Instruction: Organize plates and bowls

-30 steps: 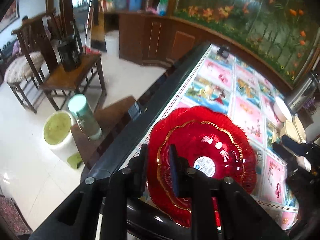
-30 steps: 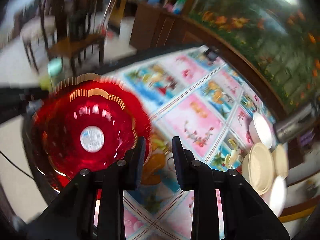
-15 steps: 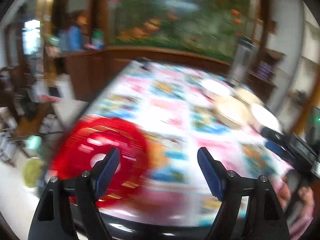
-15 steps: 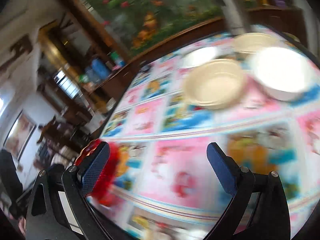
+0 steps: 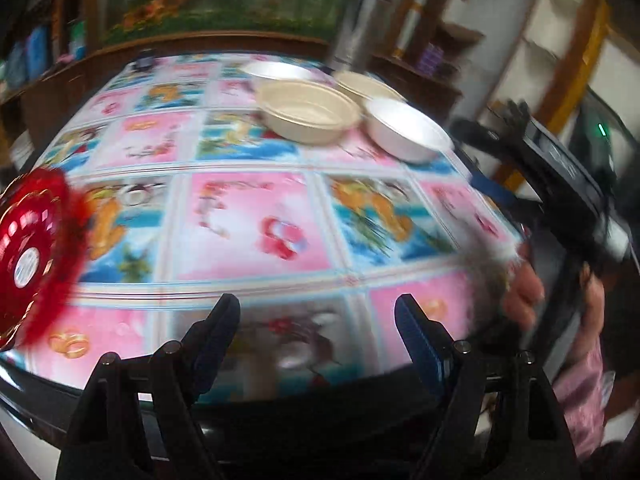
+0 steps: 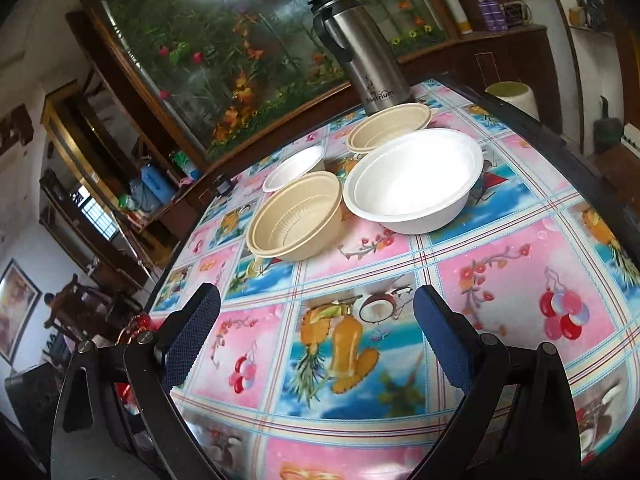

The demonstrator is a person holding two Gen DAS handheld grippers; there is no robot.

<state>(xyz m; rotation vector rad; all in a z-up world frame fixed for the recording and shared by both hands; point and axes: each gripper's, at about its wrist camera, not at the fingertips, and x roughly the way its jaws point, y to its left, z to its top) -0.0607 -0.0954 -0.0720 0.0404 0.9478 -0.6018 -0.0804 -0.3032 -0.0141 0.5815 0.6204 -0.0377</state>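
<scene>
A red plate with gold trim (image 5: 32, 248) lies on the table's left edge, left of my open, empty left gripper (image 5: 318, 318). A beige bowl (image 5: 308, 112) (image 6: 298, 222), a large white bowl (image 5: 406, 130) (image 6: 414, 180), a second beige bowl (image 6: 390, 126) and a small white bowl (image 6: 296, 168) stand grouped at the far side. My right gripper (image 6: 316, 336) is open and empty over the near table, well short of the bowls. Its body and the hand holding it show at the right of the left wrist view (image 5: 560, 184).
The table has a glossy pink and blue picture cloth (image 6: 360, 336) and a dark rim. A steel thermos jug (image 6: 360, 56) stands behind the bowls. Wooden cabinets and a flower mural lie beyond the far edge.
My left gripper let go of the red plate, opened, and swung right so the plate now sits at its far left. My right gripper opened and turned toward the bowls.
</scene>
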